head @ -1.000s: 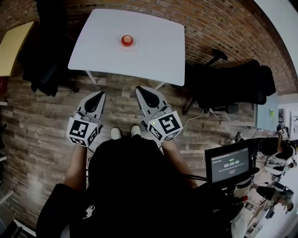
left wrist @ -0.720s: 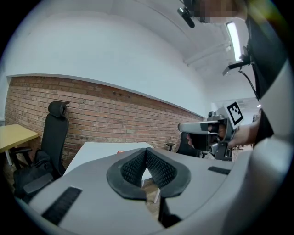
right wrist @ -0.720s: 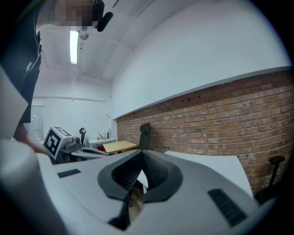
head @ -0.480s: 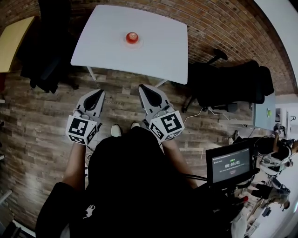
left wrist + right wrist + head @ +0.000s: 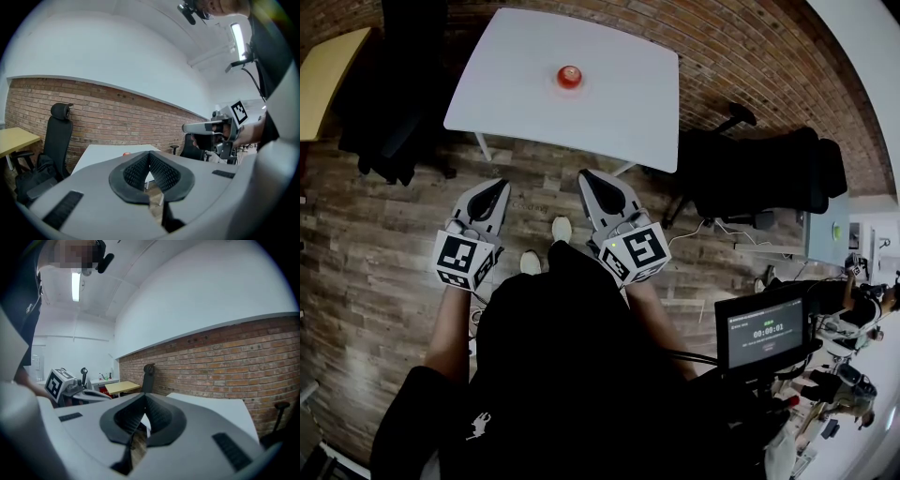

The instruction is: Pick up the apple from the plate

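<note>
A white counter point(image 5: 609, 112) stands ahead of me on a wood floor point(image 5: 384, 253), well apart from both grippers. The left gripper point(image 5: 497, 190) and right gripper point(image 5: 595, 183) point toward it, jaws clenched on nothing. The red apple point(image 5: 570, 76) sits on a pale plate point(image 5: 559, 86) near the counter's far middle. I judge I should close in first, spread one pair of jaws wide, then grip the apple's middle and lift straight.
</note>
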Demonstrator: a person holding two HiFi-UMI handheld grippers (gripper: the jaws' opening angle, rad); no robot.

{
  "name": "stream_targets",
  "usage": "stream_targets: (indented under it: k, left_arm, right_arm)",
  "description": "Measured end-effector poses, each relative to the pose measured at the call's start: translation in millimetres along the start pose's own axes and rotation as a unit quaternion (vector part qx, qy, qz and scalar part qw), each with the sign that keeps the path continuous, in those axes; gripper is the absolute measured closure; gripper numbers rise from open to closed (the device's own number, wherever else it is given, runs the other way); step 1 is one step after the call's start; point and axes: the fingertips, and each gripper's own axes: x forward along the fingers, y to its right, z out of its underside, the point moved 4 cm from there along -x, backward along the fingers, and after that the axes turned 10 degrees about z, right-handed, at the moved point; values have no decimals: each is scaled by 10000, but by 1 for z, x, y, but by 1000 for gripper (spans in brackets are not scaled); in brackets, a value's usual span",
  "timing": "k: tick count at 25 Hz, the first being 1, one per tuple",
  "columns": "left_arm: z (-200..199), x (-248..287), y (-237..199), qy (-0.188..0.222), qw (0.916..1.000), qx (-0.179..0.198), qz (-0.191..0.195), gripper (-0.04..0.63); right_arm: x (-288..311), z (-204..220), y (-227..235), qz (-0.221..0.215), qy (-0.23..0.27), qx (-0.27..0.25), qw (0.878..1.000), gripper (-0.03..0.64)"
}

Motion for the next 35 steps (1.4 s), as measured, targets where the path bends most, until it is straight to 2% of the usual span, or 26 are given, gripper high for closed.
stream_targets:
  k: [4,10,19,26,35]
  left_arm:
    - [-2,-2,3,-41,9998,186,-37,591]
    - [-5,-3,1,-25,9998,172,-43,591]
    - [-15,17,-3,-74,9992,399,30,591]
    - [-26,100,-29,-198,9989,423,84,591]
    - [-35,90,-40,-187,9981,580,-93,591]
  right_arm:
    - [0,-2,-1,-10,30,15,10000,614]
    - [3,-2,0,2,97,30,9999,614]
    - [10,-5,19,110,205,59,9997,614]
    - [54,7,94,109,46,220,9997,614]
    - [65,-6,82,-61,151,166,9997,614]
